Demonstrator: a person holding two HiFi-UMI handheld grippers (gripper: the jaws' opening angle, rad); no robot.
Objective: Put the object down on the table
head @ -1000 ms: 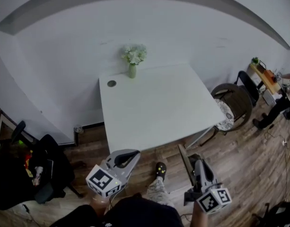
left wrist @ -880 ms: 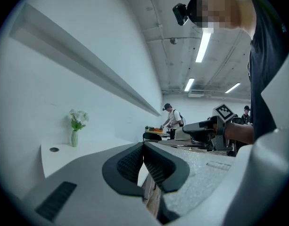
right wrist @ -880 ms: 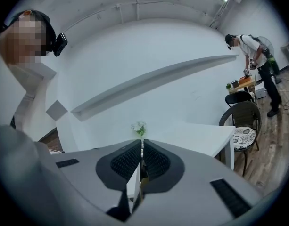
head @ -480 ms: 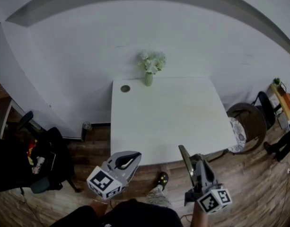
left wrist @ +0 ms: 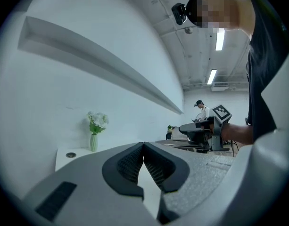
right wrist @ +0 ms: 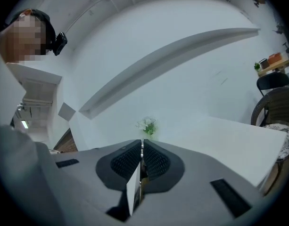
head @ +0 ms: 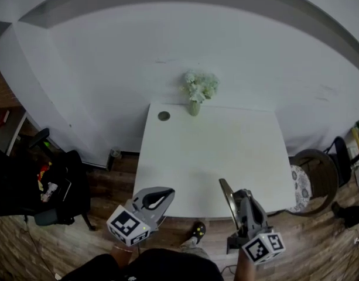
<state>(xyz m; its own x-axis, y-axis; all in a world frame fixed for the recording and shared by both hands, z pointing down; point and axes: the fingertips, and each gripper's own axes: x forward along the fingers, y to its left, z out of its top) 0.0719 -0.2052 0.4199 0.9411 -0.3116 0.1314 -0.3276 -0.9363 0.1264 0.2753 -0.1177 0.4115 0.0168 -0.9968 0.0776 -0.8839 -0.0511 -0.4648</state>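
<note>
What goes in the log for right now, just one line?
left gripper: shut, empty | right gripper: shut on flat object, not yet on table | table: vase at far edge

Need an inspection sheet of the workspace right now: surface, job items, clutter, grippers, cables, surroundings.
Surface: white table, mostly bare.
Job's things: thin flat object, held off the table, not yet set down.
Clutter: vase of flowers and round disc at the far edge.
Grippers: left gripper shut, empty; right gripper shut on the thin flat object; both by the near edge.
Cables: nothing seen.
Surroundings: white wall, wood floor, round chair to the right, black office chair to the left.
</note>
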